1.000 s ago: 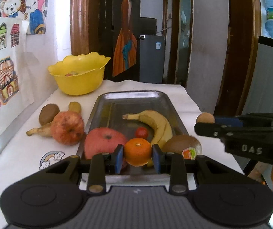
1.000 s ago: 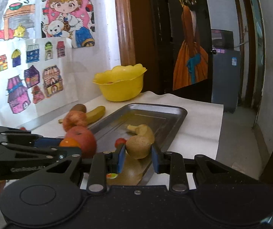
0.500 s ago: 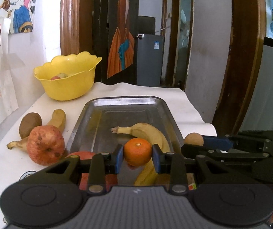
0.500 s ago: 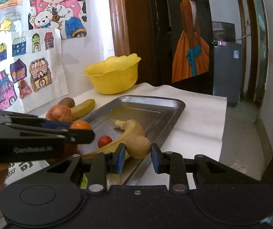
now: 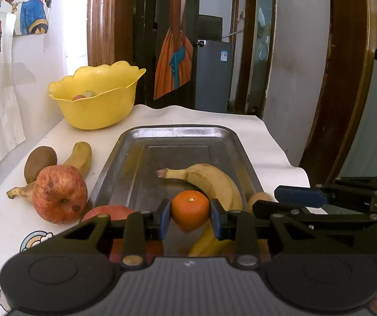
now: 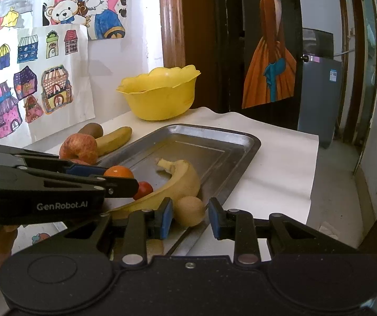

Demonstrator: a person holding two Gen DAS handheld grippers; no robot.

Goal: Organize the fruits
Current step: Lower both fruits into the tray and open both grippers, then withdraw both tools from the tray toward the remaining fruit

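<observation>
While both claws are raised over the near end of the metal tray, a fruit is carried in each. An orange is pinched between the blue pads of the left claw, held at its widest part so that it cannot roll out. A small tan round fruit sits between the pads of the right claw; the left pad appears to touch it, while a thin gap seems to show at the right pad, so a firm grip cannot be confirmed. The two claws are kept side by side, the left just beside the right, presumably so both fruits can be carried in one trip.

On the tray a banana lies curved along the right wall, and a small red fruit is seen beside it. A red apple, a kiwi and a second banana are left on the white-covered counter, grouped to the left of the tray. A yellow bowl stands at the far end by the wall, with some fruit already inside, which suggests it is the sorting destination, though this is only judged.
</observation>
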